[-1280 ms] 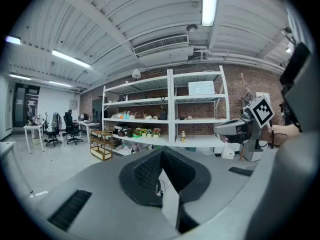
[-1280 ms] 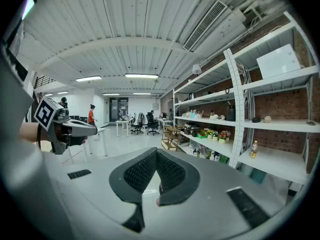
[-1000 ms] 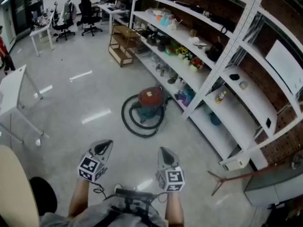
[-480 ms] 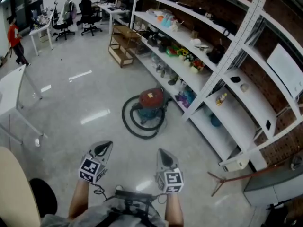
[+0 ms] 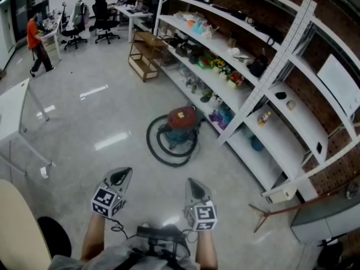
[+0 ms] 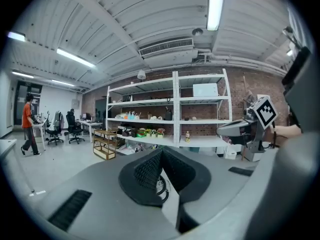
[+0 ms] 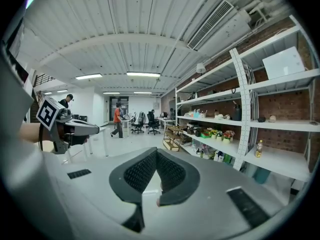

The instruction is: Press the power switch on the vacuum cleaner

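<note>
Approach is barely advancing: left tongs (image 5: 120, 175) and right tongs (image 5: 193, 184) are staying closed, empty, well apart from the red-topped teal vacuum cleaner (image 5: 180, 122).

Vacuum cleaner (image 5: 180, 122) on the floor (image 5: 101, 117), just left of shelving rack (image 5: 262, 72).

Bright, even light from ceiling tubes (image 6: 215, 10). Glare streaks on glossy floor (image 5: 112, 140), 9 o'clock. Fisheye bending at edges; gripper-view corners black.
</note>
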The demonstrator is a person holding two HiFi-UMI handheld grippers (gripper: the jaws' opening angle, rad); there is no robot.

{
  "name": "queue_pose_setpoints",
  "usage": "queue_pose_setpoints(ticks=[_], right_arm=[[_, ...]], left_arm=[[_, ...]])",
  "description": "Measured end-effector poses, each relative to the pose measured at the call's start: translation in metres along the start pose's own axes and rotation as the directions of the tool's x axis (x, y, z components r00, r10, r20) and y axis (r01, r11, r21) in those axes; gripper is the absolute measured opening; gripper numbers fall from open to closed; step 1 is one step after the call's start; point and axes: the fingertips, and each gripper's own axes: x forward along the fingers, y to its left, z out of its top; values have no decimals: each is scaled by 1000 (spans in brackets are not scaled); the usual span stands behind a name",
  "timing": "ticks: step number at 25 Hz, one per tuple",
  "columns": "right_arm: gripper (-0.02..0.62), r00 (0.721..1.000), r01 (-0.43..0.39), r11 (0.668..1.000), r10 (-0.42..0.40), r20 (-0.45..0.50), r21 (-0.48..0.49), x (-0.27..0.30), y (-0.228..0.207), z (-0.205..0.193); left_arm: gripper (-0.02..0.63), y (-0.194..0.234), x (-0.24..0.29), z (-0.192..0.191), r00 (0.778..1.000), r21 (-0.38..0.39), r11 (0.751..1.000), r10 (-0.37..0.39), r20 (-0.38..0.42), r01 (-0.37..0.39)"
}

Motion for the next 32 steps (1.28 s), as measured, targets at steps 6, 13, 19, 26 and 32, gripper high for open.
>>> queue_pose_setpoints(ticks=[6, 13, 19, 26, 32], right_arm=[[12, 1000, 5, 1000, -5, -8, -7, 16, 5, 0], [11, 1000, 6, 1000, -6, -7, 0, 43, 2, 10], [12, 1000, 7, 1000, -7, -14, 5, 80, -16, 12], [12, 1000, 13, 1000, -13, -19, 17, 136, -54, 27], [12, 1000, 16, 1000, -15, -25, 23, 187, -88, 37]], left_arm=[[8, 14, 5, -2, 1000, -1, 1000, -10, -4, 10], [8, 34, 26, 1, 1000, -3, 1000, -15, -6, 15], [8, 52, 56, 5, 999, 6, 999, -31, -17, 31], [8, 78, 120, 21, 999, 12, 999, -44, -24, 45], [8, 103, 174, 35, 998, 13, 999, -44, -35, 45]])
